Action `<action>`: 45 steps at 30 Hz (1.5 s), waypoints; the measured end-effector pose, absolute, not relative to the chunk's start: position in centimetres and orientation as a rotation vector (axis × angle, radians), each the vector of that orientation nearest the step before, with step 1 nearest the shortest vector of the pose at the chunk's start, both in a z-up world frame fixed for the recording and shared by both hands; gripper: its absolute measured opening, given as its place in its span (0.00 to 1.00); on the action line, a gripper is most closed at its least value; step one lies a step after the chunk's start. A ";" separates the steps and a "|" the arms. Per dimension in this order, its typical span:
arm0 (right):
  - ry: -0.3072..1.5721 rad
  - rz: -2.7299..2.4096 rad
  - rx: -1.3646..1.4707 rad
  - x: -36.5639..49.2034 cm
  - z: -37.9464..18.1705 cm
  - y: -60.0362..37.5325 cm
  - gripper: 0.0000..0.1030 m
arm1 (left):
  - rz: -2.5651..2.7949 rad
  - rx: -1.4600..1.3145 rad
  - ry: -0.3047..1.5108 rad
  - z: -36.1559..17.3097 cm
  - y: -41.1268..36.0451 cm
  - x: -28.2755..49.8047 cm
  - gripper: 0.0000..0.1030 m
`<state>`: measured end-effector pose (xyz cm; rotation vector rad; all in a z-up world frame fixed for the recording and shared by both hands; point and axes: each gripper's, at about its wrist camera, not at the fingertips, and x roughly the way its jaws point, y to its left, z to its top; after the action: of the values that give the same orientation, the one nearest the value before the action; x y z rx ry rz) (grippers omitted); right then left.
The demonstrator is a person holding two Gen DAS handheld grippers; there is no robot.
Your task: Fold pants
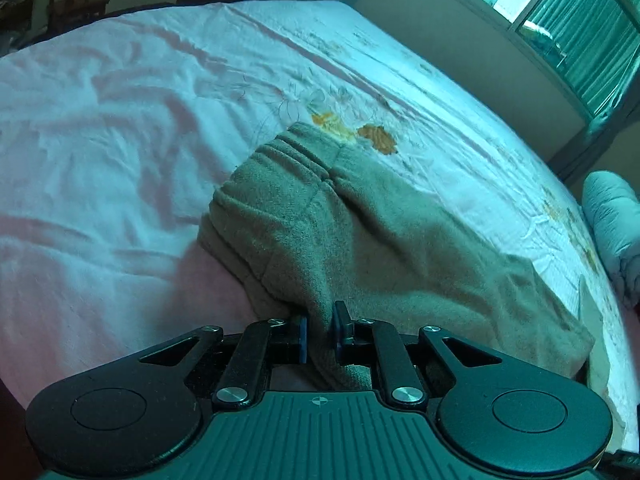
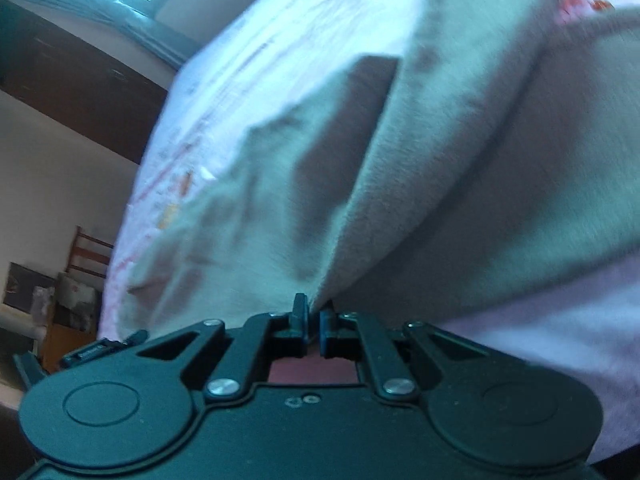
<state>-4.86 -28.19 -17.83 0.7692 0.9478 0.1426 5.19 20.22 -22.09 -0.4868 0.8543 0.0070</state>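
Grey fleece pants [image 1: 360,216] lie on the bed, their ribbed waistband toward the far side. My left gripper [image 1: 320,330] is shut on a fold of the pants' near edge, and the cloth runs down between its pads. In the right wrist view the same grey pants [image 2: 420,168] fill the frame, blurred, with a raised fold running to my right gripper [image 2: 314,322]. That gripper is shut on the fold's edge.
The bed [image 1: 120,140] carries a wrinkled pink-white sheet with flower prints. A window with green curtains [image 1: 580,24] is at the far right. A rolled pale bundle [image 1: 612,216] lies beyond the bed's right edge. A wooden chair and clutter [image 2: 80,280] stand left of the bed.
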 end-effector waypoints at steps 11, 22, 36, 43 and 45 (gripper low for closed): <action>0.943 0.141 0.683 -5.7 -18.4 -28.1 0.00 | -0.008 -0.553 0.827 -21.5 21.4 5.0 0.13; 0.942 0.144 0.685 -5.4 -18.7 -27.5 0.00 | 0.038 -0.751 0.892 -24.5 23.4 5.2 0.16; 0.935 0.167 0.656 -5.4 -18.2 -27.5 0.16 | 0.030 -0.356 0.747 -14.8 17.8 3.7 0.42; 0.910 0.160 0.614 -6.6 -17.1 -28.2 0.19 | -0.016 -0.375 0.752 -14.0 17.2 4.2 0.42; 0.867 0.158 0.587 -7.3 -16.0 -28.5 0.19 | -0.070 -0.370 0.764 -14.4 15.4 4.7 0.42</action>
<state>-7.30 -28.46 -16.02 0.5867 0.8675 0.1577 4.65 15.38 -14.44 -0.3696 0.7644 -0.0700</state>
